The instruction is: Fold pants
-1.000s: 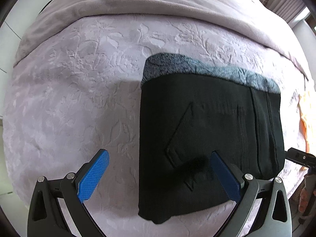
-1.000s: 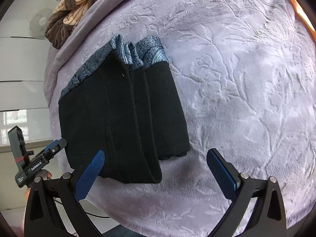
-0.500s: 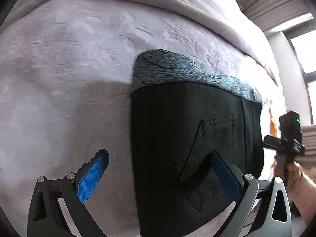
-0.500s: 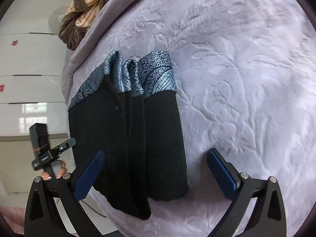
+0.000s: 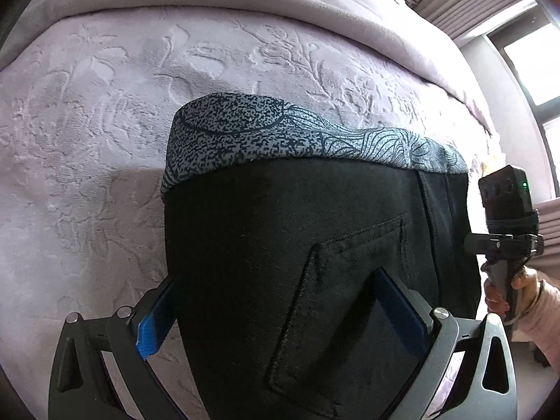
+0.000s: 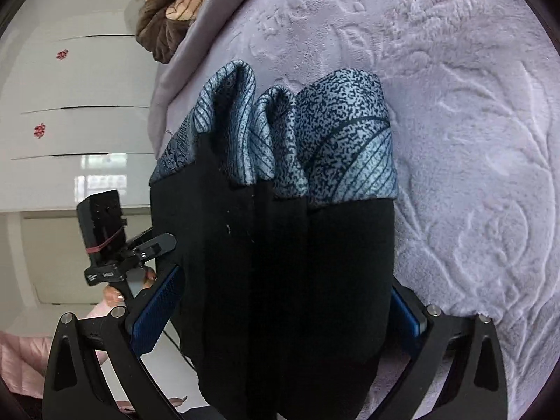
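On my left camera, the left claw (image 5: 280,318) is spread wide with the folded pants (image 5: 315,262) between its blue pads; the left pad (image 5: 154,325) sits at the pants' left edge and the right pad (image 5: 395,311) rests over the back pocket (image 5: 350,297), not clenched on anything. The pants lie on the bed (image 5: 87,140), a pale purple embossed blanket, with their grey patterned band (image 5: 280,140) at the far end. At the right edge I see a hand (image 5: 504,290) holding the other tool's handle.

On my right camera, a striped brown bundle (image 6: 171,10) lies at the bed's far edge. The right claw (image 6: 283,315) is also released, its fingers straddling the near end of the pants (image 6: 280,262), one at each side edge. The patterned band (image 6: 315,140) stands in three bunched folds, with bare blanket (image 6: 472,140) to the right
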`<state>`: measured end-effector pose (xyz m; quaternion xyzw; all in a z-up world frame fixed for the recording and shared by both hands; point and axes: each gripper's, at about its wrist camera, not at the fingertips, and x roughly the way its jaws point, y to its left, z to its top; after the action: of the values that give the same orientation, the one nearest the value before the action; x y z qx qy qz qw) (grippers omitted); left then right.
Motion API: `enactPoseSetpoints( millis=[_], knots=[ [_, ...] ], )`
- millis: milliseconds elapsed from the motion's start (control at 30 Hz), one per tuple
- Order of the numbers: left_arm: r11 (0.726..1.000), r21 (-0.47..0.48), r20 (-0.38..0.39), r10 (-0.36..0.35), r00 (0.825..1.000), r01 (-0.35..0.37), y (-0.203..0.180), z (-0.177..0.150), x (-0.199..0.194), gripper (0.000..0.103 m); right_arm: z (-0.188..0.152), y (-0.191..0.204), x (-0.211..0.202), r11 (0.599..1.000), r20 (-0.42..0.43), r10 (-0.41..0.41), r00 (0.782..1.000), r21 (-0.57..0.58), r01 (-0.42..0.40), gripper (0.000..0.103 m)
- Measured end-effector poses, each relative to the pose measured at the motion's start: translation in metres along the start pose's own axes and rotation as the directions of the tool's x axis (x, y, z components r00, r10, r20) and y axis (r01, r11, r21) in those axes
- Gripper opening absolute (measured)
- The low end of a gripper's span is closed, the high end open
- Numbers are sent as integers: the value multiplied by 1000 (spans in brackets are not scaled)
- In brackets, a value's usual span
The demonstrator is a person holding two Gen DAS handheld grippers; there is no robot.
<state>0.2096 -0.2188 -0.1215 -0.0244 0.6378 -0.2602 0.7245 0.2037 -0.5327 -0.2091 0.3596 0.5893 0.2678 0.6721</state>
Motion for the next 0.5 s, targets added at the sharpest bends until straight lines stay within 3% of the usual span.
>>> enactPoseSetpoints(
  millis=[500],
  knots=[
    [1000,-7,22,15,1000,-15,7,-10,-9,103,10,18,27,997,-35,-64,997,34,65,103]
  ],
)
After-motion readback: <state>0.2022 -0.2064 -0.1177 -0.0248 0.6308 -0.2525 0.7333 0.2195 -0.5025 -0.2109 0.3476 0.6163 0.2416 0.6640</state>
